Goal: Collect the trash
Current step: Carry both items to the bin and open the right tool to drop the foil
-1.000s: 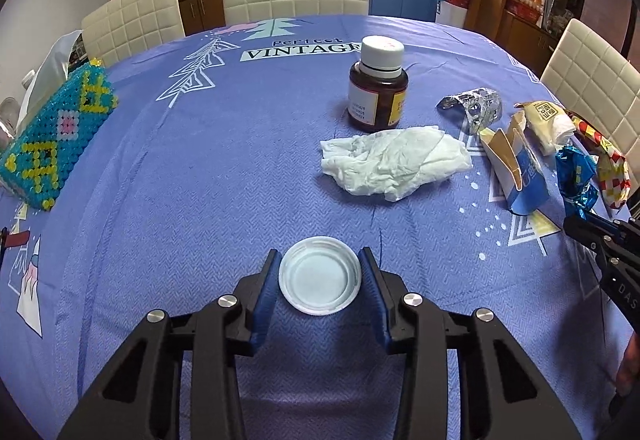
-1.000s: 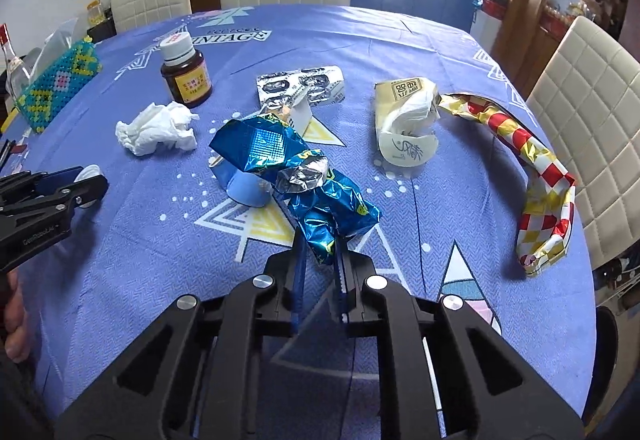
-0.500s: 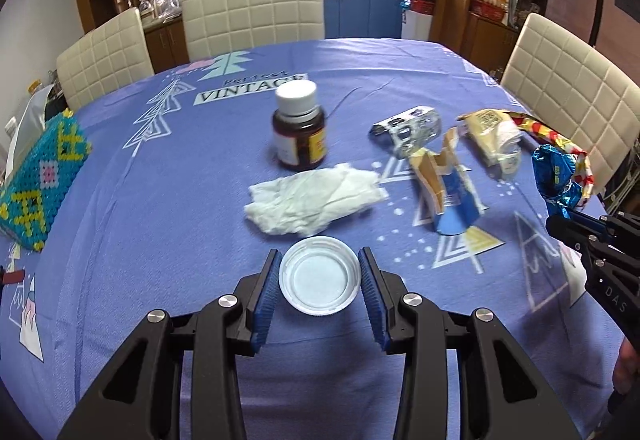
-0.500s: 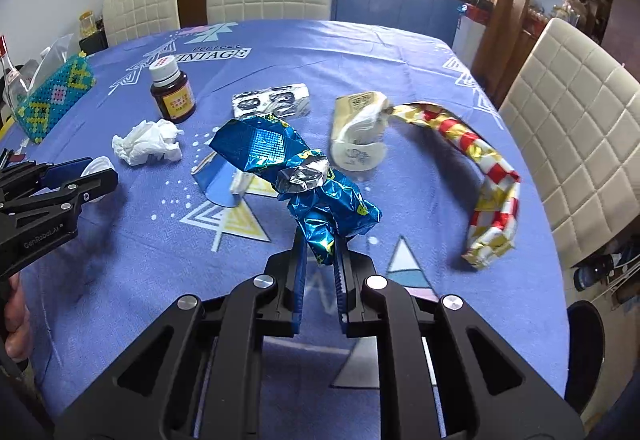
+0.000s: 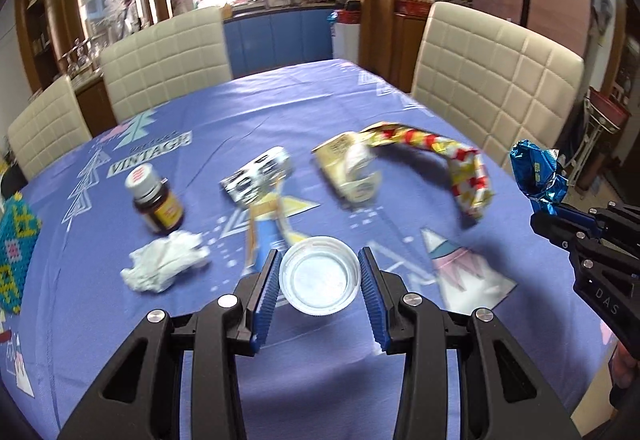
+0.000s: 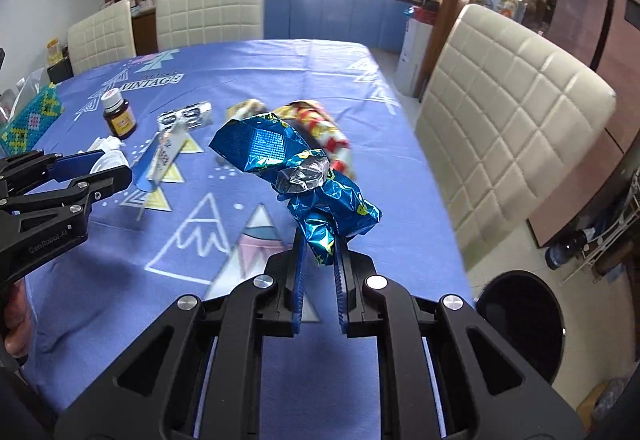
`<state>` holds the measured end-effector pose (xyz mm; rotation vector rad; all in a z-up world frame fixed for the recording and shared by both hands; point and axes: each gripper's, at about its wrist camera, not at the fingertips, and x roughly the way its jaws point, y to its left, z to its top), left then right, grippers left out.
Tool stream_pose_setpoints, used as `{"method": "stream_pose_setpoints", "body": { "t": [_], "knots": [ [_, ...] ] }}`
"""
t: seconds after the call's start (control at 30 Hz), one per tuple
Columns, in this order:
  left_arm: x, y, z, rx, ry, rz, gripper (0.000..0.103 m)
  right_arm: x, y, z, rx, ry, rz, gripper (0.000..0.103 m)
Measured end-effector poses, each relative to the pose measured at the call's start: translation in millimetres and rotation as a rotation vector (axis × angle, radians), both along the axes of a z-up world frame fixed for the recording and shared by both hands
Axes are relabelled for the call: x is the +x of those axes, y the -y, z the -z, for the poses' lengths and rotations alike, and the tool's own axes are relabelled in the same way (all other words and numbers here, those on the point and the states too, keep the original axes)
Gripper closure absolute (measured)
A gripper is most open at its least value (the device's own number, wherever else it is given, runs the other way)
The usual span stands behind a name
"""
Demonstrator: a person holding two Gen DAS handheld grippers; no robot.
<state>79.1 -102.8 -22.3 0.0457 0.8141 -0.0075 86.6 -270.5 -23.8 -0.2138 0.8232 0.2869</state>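
My left gripper (image 5: 319, 272) is shut on a white plastic lid (image 5: 319, 276), held above the blue tablecloth (image 5: 240, 120). My right gripper (image 6: 320, 256) is shut on a crumpled blue foil wrapper (image 6: 296, 164), also lifted off the table; the same wrapper (image 5: 538, 172) shows at the right edge of the left wrist view. On the cloth lie a crumpled white tissue (image 5: 164, 266), a small blue carton (image 5: 266, 236), a silver blister pack (image 5: 256, 180), a cream packet (image 5: 352, 168) and a red and yellow checked wrapper (image 5: 452, 164).
A brown pill bottle (image 5: 154, 198) with a white cap stands left of the trash. A beaded tissue box (image 5: 12, 252) sits at the table's left edge. Cream chairs (image 6: 512, 128) ring the table. A dark round bin (image 6: 520, 324) stands on the floor at the right.
Both grippers have risen and swung right with their loads; the trash on the table has slid left in both views. The bin and floor have come into the right wrist view.
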Motion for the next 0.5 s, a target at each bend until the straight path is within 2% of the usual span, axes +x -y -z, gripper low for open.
{"method": "stream_pose_setpoints", "body": {
  "t": [0.5],
  "knots": [
    [20.7, 129.2, -26.0, 0.009, 0.056, 0.207, 0.065, -15.6, 116.0, -23.1, -0.016, 0.064, 0.136, 0.088]
  ]
}}
